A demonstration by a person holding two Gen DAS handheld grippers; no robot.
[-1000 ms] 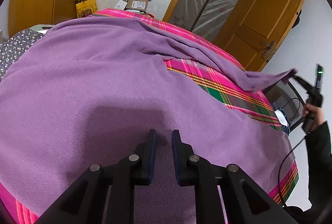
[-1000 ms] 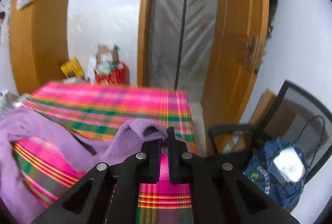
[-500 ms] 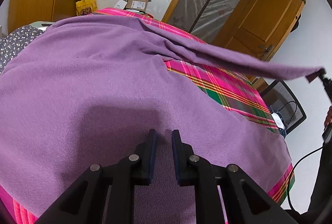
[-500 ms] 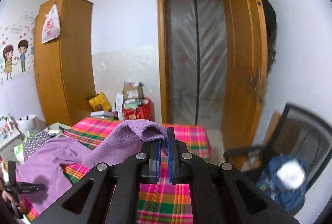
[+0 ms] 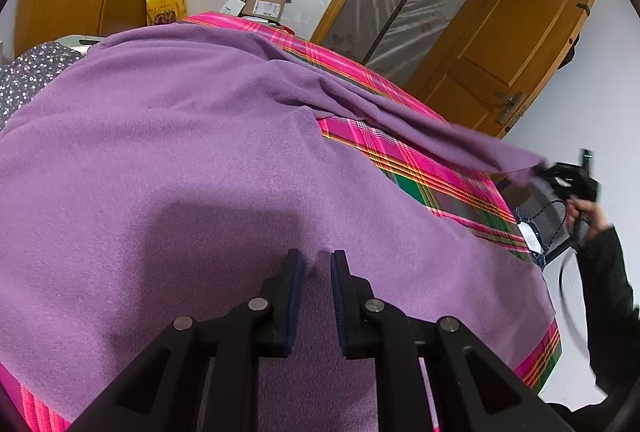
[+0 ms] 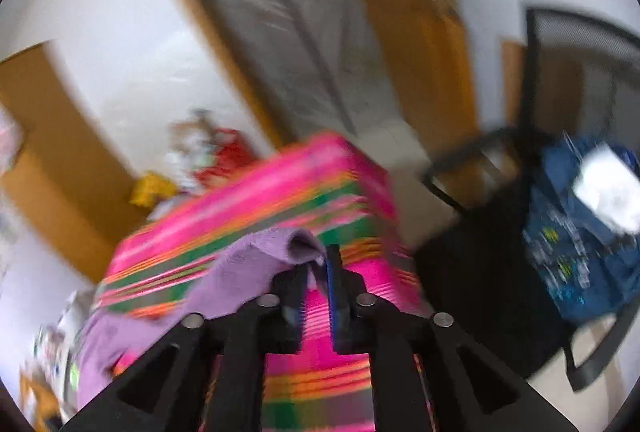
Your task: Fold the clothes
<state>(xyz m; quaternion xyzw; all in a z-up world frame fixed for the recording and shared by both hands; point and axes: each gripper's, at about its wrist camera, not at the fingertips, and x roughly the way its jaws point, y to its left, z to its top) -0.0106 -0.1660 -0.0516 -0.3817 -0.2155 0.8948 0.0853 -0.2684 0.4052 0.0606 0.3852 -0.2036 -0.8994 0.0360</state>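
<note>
1. L claw [image 5: 316, 264]: parked low on the purple garment [image 5: 180, 160], jaws slightly parted, cloth bunched between them; can't tell if the pads actually pinch. I judge it's there as an anchor so the body stays flat on the plaid-covered worktop [image 5: 420, 168]
2. R claw [image 6: 318, 268]: jaws have just been opening, w/ the sleeve end [image 6: 276, 244] draped on the left finger, barely caught; grip reads as released
3. Sleeve runs taut from the body out past the worktop edge, prob. stretched straight ahead of a fold
4. Vs earlier: R claw was clenched on the sleeve & higher; it's now lower; view rolled, blurred
</note>
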